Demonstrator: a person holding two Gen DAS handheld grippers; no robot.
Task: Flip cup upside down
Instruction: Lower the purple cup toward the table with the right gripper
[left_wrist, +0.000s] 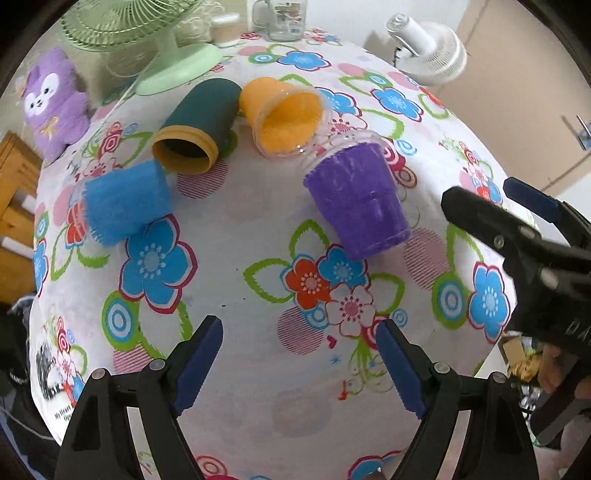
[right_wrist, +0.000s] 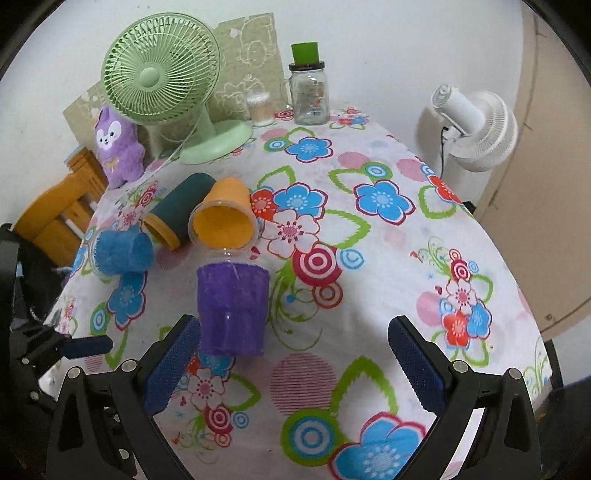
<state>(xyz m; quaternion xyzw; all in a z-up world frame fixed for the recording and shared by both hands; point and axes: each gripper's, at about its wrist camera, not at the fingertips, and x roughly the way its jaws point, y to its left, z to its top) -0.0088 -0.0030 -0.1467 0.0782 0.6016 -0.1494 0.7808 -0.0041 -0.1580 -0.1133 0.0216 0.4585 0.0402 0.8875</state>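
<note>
Several cups lie on their sides on the floral tablecloth. The purple cup lies nearest, its base toward the grippers. The orange cup, the dark teal cup with a yellow rim and the blue cup lie behind it. My left gripper is open and empty above the cloth. My right gripper is open and empty, its left finger just beside the purple cup's base. The right gripper also shows in the left wrist view.
A green desk fan, a purple plush toy, a glass jar with a green cap and a small container stand at the table's far edge. A white fan stands beyond the right edge. A wooden chair is at the left.
</note>
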